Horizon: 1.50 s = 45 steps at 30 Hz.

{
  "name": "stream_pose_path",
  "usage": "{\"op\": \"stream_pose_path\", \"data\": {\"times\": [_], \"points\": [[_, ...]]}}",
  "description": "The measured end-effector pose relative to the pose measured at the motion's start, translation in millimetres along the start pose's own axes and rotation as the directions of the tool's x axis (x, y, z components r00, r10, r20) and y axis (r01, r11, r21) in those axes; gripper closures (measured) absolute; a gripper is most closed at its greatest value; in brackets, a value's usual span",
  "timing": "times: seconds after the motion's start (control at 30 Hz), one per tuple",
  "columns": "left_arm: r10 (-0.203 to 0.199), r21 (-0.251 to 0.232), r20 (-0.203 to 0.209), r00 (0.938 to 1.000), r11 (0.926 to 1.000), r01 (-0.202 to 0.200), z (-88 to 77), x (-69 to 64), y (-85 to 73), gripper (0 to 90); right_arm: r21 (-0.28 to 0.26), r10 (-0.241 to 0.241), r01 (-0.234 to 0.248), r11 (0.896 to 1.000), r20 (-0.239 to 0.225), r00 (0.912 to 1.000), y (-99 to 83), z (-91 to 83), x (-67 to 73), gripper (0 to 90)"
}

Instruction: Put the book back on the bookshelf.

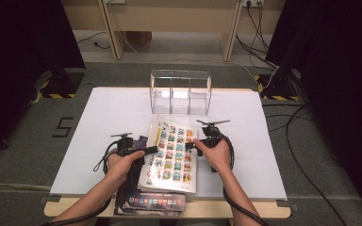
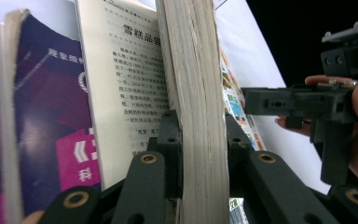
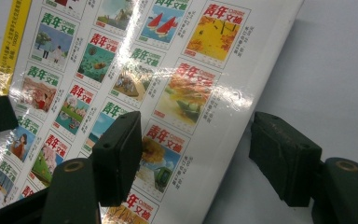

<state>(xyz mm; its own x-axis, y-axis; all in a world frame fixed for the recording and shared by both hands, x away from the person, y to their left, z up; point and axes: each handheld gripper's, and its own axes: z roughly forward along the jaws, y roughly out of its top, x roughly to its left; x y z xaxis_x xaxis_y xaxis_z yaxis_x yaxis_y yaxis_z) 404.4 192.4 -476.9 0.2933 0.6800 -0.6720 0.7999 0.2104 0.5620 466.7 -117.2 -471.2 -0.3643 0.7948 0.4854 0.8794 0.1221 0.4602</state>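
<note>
Starting at the left of the high view, the left gripper reaches rightward from the person's left hand and pinches the left edge of a thick magazine, which lies near the front-middle of the white table. In the left gripper view the two black jaws sit on either side of the magazine's block of pages, pads pressed against it — the paper edge fills the gap between them. To the left of that block a page of printed text stands raised, and further left lies a purple booklet with a pink patch; in the high view this darker booklet sits under the magazine and pokes out toward the table's front edge.

Moving right, the magazine's glossy back cover shows a grid of small coloured cover pictures. Behind it, toward the far side of the table, stands a clear three-compartment box, well apart from both hands.

At the right, the right gripper — held in the right hand — points left at the magazine's right edge. In the right gripper view its jaws are spread: one is over the glossy cover, the other over bare table beyond the edge, neither pressing on it.
</note>
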Motion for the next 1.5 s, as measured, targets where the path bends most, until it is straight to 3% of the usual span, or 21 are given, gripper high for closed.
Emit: {"op": "stream_pose_path", "data": {"times": [0.07, 0.17, 0.27, 0.37, 0.57, 0.7, 0.9, 1.0, 1.1, 1.13, 1.2, 1.27, 1.33, 1.5], "points": [[0.010, 0.028, -0.006, 0.9999, 0.9996, -0.010, -2.2, 3.6, 2.1, 74.0, 0.005, 0.030, -0.030, 1.000, -0.036, 0.9989, 2.3, 5.1, 0.3, 31.0], [0.008, 0.089, 0.001, 1.0000, 0.9960, -0.008, -5.2, 9.2, 7.5, 73.1, 0.016, 0.030, -0.029, 0.999, -0.047, 0.9985, 5.6, 9.1, 2.1, 29.7], [0.011, 0.110, -0.002, 0.9999, 0.9939, -0.011, -5.5, 9.8, 9.5, 72.8, 0.026, 0.030, -0.029, 0.999, -0.044, 0.9986, 8.3, 11.1, 3.7, 28.7], [0.031, 0.122, -0.014, 0.9994, 0.9921, -0.029, -5.3, 8.5, 10.5, 72.0, 0.053, 0.054, -0.051, 0.997, -0.057, 0.9969, 13.2, 11.9, 2.2, 29.2], [0.063, 0.140, -0.029, 0.9976, 0.9884, -0.058, -3.8, 5.5, 12.8, 70.7, 0.045, 0.068, -0.065, 0.997, -0.059, 0.9959, 14.4, 13.6, 2.7, 31.1], [0.041, 0.149, -0.021, 0.9989, 0.9881, -0.037, -3.5, 8.9, 13.3, 70.8, 0.044, 0.095, -0.092, 0.995, -0.081, 0.9922, 15.3, 14.2, -0.4, 34.2], [0.042, 0.160, -0.024, 0.9988, 0.9864, -0.037, -3.0, 7.7, 14.9, 70.9, 0.049, 0.119, -0.115, 0.992, -0.100, 0.9878, 16.1, 13.6, -4.1, 37.0], [0.056, 0.168, -0.032, 0.9979, 0.9845, -0.049, -3.2, 5.7, 16.0, 70.9, 0.041, 0.111, -0.108, 0.993, -0.095, 0.9893, 16.4, 11.9, -2.5, 40.2], [0.058, 0.186, -0.036, 0.9976, 0.9813, -0.051, -3.2, 5.8, 18.1, 70.9, 0.000, 0.061, -0.061, 0.998, -0.080, 0.9949, 21.2, -3.7, 5.0, 54.3], [0.058, 0.186, -0.036, 0.9976, 0.9813, -0.051, -3.2, 5.8, 18.1, 70.7, 0.000, 0.061, -0.061, 0.998, -0.080, 0.9949, 21.2, -3.7, 5.0, 54.3], [0.059, 0.183, -0.043, 0.9973, 0.9818, -0.051, -2.9, 6.1, 17.6, 70.0, -0.045, 0.041, -0.046, 0.998, -0.113, 0.9928, 24.5, -14.5, 13.8, 61.6], [0.055, 0.181, -0.045, 0.9975, 0.9824, -0.046, -2.8, 7.0, 17.2, 69.8, -0.054, 0.043, -0.050, 0.997, -0.128, 0.9909, 25.0, -16.3, 15.6, 62.9], [0.049, 0.182, -0.041, 0.9980, 0.9825, -0.040, -3.3, 8.9, 17.2, 69.7, -0.065, 0.050, -0.062, 0.996, -0.172, 0.9838, 26.7, -16.1, 18.7, 64.2], [0.052, 0.178, -0.044, 0.9977, 0.9830, -0.044, -3.8, 9.7, 17.5, 69.3, -0.026, 0.046, -0.052, 0.998, -0.193, 0.9802, 31.5, -6.0, 18.6, 63.8]]}}
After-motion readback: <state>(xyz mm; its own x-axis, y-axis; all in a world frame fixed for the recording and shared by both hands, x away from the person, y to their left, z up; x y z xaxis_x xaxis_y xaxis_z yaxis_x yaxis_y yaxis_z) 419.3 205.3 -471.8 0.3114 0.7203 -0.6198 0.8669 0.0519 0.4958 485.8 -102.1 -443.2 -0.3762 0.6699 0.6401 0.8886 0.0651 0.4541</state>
